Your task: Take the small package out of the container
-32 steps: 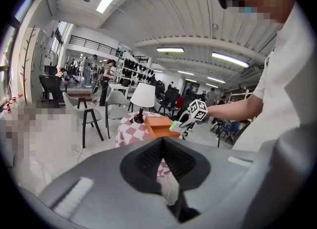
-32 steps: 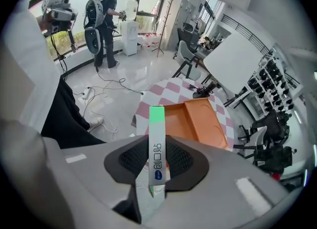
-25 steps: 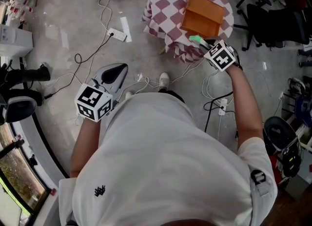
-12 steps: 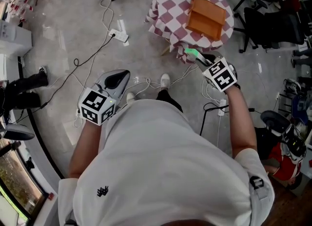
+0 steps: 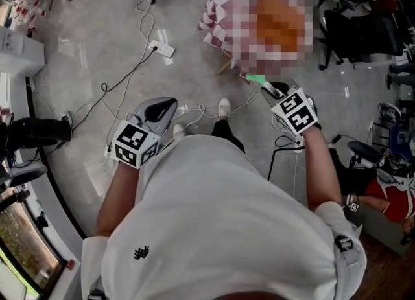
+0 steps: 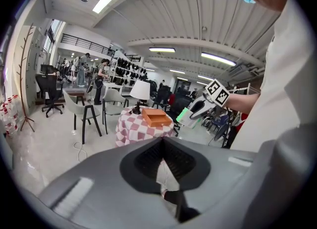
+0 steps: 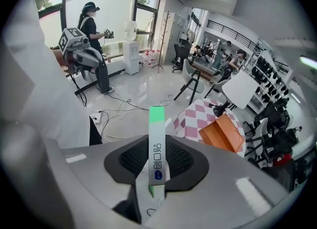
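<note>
Moved since the earlier frame: right gripper [image 5: 271, 89] and small package [image 5: 256, 80], drawn back from the checked table [image 7: 194, 118] as the person stepped away; both now over bare floor [image 5: 84, 26], well apart from the table edge. Right gripper [image 7: 158, 140]: jaws pinching the small package [image 7: 156, 124], a slim white strip with a green end, standing upright between the pads. Container [image 7: 224, 133]: orange open box, on the table top, tilted in this view, package clear of it. Left gripper [image 5: 162, 106]: held low at the person's left side, over the floor. Left gripper [image 6: 162, 142]: jaws pressed together at the tips, nothing between them. Seen from there, the container [image 6: 156, 117] sits on the table [image 6: 130, 130]. White cables [image 5: 194, 107] trail across the floor near the person's shoes.
</note>
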Demonstrator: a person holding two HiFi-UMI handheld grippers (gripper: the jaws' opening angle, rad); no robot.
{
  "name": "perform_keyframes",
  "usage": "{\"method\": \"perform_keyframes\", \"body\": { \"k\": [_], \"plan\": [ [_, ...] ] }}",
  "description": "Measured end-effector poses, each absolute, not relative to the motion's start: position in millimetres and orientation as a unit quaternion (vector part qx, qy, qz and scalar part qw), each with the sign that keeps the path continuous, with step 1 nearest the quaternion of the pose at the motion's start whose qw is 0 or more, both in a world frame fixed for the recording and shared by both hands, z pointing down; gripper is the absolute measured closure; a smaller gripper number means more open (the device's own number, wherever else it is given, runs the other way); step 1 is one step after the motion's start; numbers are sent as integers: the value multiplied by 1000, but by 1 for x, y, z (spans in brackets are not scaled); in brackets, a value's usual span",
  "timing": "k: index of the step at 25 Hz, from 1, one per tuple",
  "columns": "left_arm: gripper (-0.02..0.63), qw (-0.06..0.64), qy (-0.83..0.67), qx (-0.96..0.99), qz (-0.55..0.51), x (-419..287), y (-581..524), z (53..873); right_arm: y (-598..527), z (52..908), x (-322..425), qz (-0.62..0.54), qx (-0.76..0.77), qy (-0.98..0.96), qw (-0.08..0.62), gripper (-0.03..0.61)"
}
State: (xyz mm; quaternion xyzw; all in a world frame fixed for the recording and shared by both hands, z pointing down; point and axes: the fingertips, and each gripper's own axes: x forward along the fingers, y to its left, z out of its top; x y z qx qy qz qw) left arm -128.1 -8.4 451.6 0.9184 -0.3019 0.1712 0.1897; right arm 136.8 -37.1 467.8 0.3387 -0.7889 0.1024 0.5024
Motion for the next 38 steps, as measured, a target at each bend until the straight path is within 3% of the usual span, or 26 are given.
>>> {"method": "perform_keyframes", "body": {
  "k": [38],
  "plan": [
    [558,194,-304,914,187,-114,-24,456,-63,470,147,105,326,-796,499,486]
  ]
}}
